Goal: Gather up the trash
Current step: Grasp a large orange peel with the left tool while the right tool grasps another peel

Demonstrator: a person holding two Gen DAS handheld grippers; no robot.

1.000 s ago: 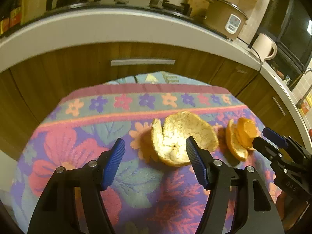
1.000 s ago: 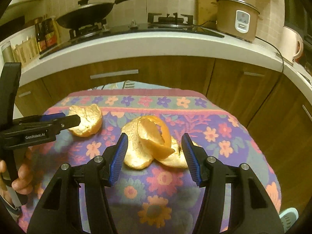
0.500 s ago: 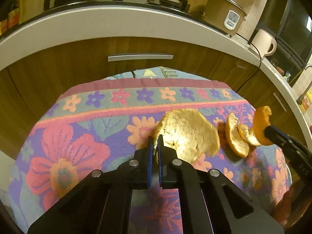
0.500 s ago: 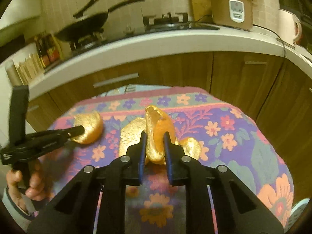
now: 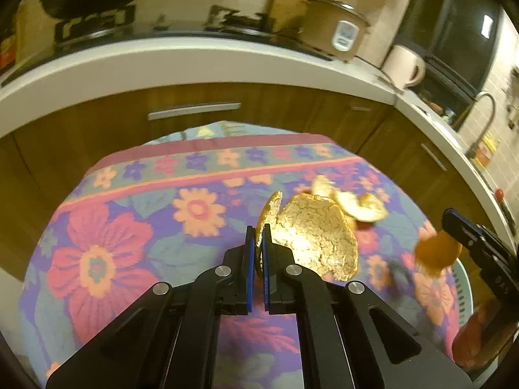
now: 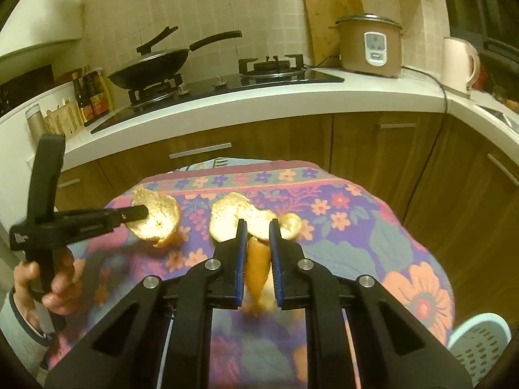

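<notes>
The left gripper [image 5: 258, 243] is pinched tight on the edge of a big orange peel [image 5: 311, 240]. The thin edge of the peel sits right between the two blue pads [image 5: 249, 253], and the rest of the peel curves out to the right of the claw, with its pale bumpy inside facing the camera. From the right wrist view, this same peel [image 6: 155, 217] hangs off the tip of the left gripper [image 6: 142, 214], up above the flowered tablecloth [image 6: 356, 227].

The right gripper [image 6: 256, 227] has its two blue pads close together around an orange piece of peel [image 6: 258, 265]. This piece hangs down between the fingers, and it looks blurry. From the left wrist view, it shows as a blurry orange blob [image 5: 438, 253] at the tip of the right gripper [image 5: 454, 223].

More pale peel pieces [image 6: 233, 214] lie on the tablecloth just past the right gripper's tips. A light blue basket [image 6: 480, 347] with holes peeks out at the lower right, beside the table.
</notes>
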